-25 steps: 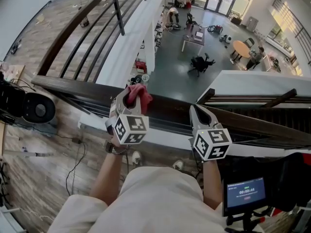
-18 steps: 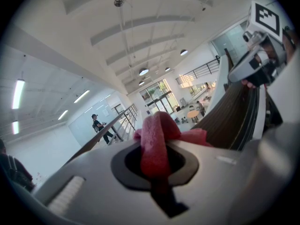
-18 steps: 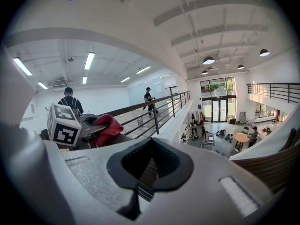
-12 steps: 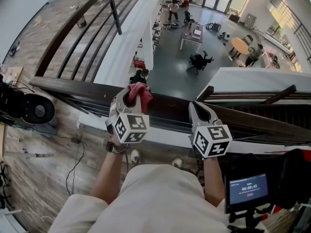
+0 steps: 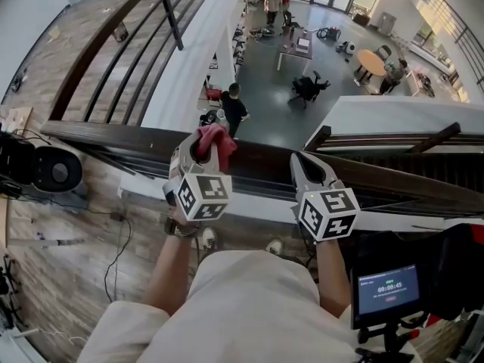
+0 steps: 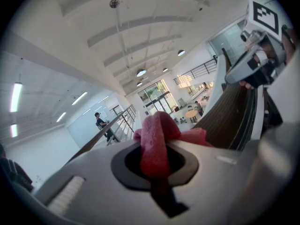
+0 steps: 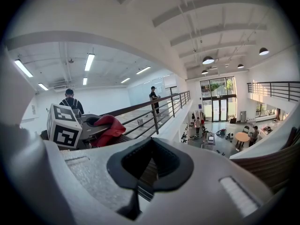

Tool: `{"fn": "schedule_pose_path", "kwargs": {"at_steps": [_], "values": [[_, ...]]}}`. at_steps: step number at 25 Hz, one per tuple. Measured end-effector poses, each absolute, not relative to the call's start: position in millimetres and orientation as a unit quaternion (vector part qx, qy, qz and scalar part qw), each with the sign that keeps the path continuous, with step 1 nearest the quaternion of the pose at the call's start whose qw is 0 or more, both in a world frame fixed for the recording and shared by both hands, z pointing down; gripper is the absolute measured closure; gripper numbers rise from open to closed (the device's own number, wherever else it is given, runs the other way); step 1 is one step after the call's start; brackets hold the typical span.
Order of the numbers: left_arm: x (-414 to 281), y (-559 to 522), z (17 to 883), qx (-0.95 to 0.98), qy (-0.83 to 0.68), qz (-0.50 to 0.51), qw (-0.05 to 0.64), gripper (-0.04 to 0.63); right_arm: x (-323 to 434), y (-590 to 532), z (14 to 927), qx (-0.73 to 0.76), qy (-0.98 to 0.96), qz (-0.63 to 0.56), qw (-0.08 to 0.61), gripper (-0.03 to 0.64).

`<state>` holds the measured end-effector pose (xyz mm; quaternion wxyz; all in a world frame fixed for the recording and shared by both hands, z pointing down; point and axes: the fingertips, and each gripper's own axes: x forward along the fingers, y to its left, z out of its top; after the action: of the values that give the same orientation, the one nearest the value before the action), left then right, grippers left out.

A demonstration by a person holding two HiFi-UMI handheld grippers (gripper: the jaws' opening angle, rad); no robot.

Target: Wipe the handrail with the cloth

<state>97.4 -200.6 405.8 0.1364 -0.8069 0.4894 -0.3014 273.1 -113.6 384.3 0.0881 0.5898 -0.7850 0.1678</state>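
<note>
Bright, even light fills all three views. Strip lights (image 7: 89,61) glare at the upper left of the right gripper view. Both gripper views bend hard, with black corners. The cloth (image 6: 157,142), close to the lens, is soft. The head view is sharp, its handrail (image 5: 113,136) bowed.

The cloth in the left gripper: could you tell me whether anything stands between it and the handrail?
Nothing visible does. The left gripper holds the cloth right over the handrail, whose top beside it lies bare.
</note>
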Motion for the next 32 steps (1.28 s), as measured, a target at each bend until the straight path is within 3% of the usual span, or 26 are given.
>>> {"fn": "schedule_pose_path", "kwargs": {"at_steps": [13,18,32], "values": [[114.2,-191.9,412.9,-0.809,0.483,-0.306,0.14,0.571,283.2,-106.6,389.8,0.587,-0.787,0.174,0.078,0.614],[120.3,-186.2,417.7,-0.809,0.481,-0.306,0.141,0.571,282.2,-101.4,381.9,0.577,-0.799,0.161,0.044,0.614],[151.5,-174.5,422.6,-0.81,0.477,-0.308,0.146,0.571,315.9,-91.1,393.1,0.591,-0.786,0.17,0.064,0.614]]}}
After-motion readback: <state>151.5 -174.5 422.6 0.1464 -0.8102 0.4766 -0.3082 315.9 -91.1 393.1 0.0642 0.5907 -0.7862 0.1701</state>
